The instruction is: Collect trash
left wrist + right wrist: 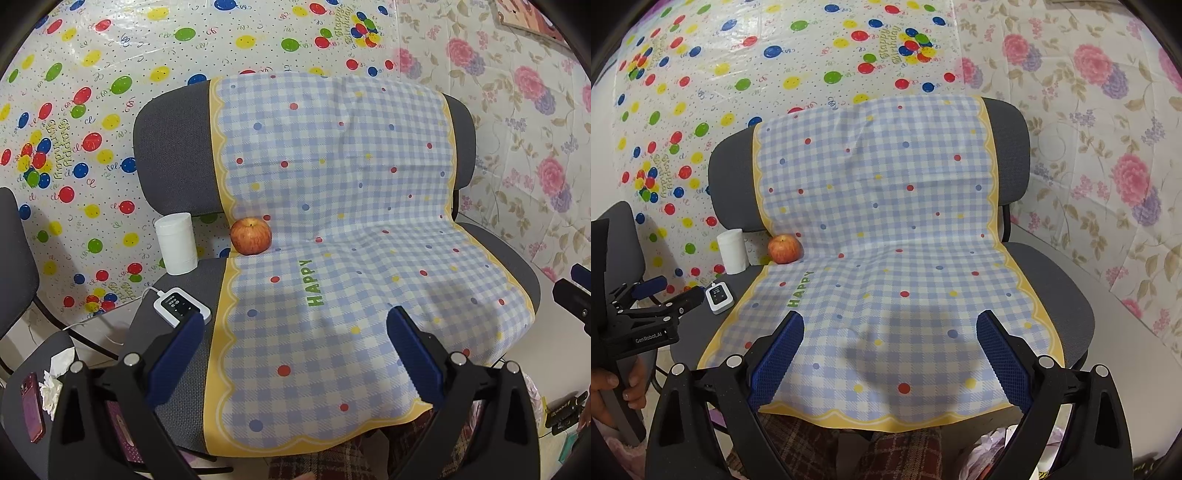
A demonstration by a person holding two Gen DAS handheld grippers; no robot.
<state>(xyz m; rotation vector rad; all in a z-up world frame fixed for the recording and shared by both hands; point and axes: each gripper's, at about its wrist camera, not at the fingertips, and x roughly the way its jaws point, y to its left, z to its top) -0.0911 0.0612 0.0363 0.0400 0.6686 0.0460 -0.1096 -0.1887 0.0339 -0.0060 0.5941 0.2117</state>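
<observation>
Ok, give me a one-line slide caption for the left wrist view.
Open left tool above a checked cloth draped over a grey chair, apple at the seat's back.

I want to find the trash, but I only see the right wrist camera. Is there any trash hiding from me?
Observer: Yes. The left wrist camera shows a crumpled white tissue on a second grey chair seat, low on the left.
Operator: Is anything next to it?
Observer: A phone in a pinkish-purple case lies on that seat, just left of the tissue.
Operator: Can the left hand-held gripper grab now?
Observer: Seen from its own camera, the left hand-held gripper has its jaws wide open and holds nothing. It points at the checked cloth, not at the tissue.
</observation>
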